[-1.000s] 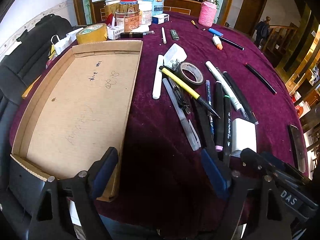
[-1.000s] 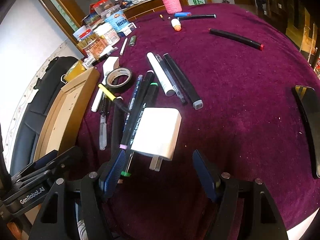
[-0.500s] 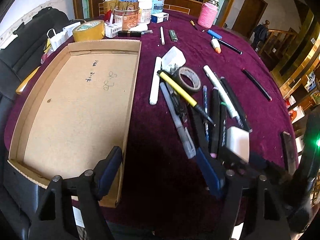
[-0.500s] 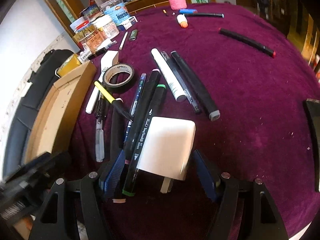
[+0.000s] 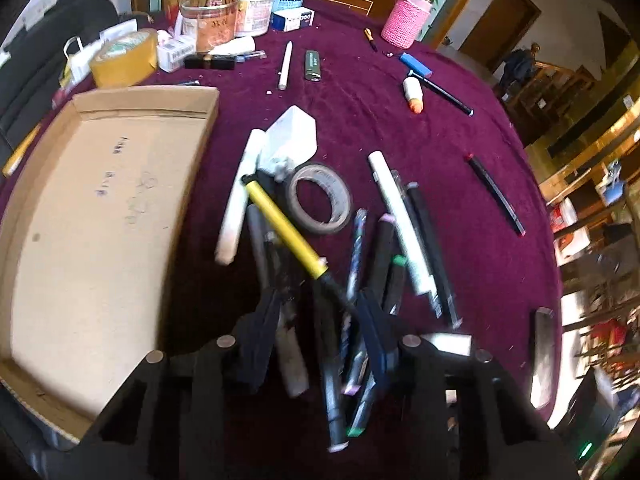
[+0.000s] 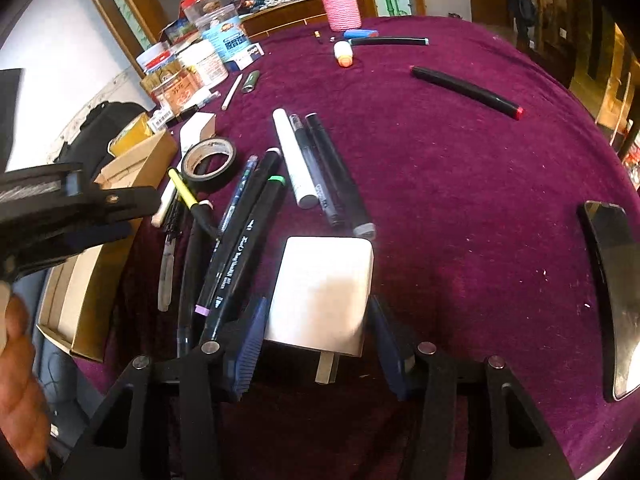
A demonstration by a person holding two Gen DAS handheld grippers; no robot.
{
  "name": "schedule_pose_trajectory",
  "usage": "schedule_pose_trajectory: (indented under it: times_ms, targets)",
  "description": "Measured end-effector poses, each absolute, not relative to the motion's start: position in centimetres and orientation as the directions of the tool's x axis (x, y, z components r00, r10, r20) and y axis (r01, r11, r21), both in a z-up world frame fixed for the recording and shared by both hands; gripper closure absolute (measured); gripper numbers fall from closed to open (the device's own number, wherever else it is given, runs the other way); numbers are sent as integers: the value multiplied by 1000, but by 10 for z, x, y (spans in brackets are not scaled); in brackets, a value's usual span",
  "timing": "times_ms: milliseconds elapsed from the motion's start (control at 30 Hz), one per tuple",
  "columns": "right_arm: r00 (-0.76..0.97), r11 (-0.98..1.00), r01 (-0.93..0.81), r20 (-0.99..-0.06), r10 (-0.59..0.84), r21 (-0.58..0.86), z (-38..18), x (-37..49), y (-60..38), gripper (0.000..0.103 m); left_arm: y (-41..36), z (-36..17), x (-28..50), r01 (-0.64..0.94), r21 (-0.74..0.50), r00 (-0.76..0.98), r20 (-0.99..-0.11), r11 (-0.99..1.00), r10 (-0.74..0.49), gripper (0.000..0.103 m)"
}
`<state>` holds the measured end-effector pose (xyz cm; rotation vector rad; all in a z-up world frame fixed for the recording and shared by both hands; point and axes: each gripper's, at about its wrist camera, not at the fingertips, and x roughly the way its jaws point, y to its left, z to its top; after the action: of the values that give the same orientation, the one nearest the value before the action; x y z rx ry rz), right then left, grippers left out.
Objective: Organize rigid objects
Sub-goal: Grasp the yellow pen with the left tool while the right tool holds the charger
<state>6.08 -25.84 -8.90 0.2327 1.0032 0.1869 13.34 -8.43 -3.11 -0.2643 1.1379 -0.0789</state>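
Left wrist view: a cardboard tray sits at the left of a purple cloth, beside a tape roll and a heap of pens. Jars line the far edge; a wooden door stands beyond. The left gripper hangs parted over the pens. Right wrist view: the right gripper, jaws apart, straddles a white charger; I cannot tell if they touch it.

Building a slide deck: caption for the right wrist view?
Right gripper straddles a white charger beside scattered markers on a purple tablecloth.
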Motion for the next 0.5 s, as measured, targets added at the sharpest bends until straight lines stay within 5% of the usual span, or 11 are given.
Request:
schedule_pose_trajectory:
  times_ms: [500]
  targets:
    - [551,956,-65,-788,275,287,-90,56,-259,47,-89,-56,171,-156,-213,337,-929,964,-151,76]
